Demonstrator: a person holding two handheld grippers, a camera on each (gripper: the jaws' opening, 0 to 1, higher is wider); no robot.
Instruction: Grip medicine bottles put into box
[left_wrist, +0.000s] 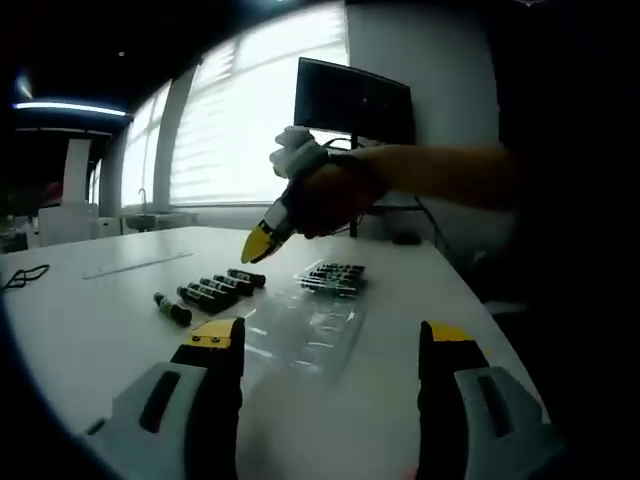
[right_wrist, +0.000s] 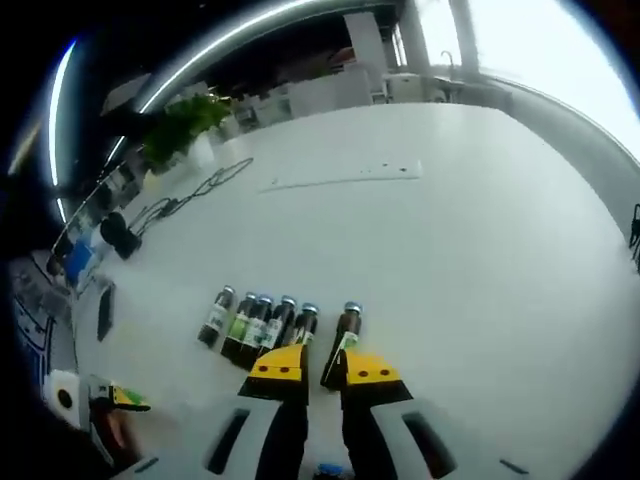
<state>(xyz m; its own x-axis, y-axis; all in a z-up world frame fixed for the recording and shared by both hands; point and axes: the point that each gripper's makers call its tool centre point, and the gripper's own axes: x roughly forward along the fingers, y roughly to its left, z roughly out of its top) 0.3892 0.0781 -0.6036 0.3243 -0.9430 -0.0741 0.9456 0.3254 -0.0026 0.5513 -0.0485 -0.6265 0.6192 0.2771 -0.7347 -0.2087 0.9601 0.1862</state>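
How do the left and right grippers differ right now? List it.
Left gripper has jaws spread wide with nothing between them; right gripper has jaws drawn close. Left gripper points at the clear tray; right gripper at a bottle. Both have yellow tips.

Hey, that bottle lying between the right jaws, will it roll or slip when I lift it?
The bottle lies on its side on the smooth table and looks round, so a nudge would probably roll it. It looks small, so likely light. Its dark body appears glossy, perhaps glass, and could slip in the right gripper, whose jaws look close beside it; whether they grip it is unclear.
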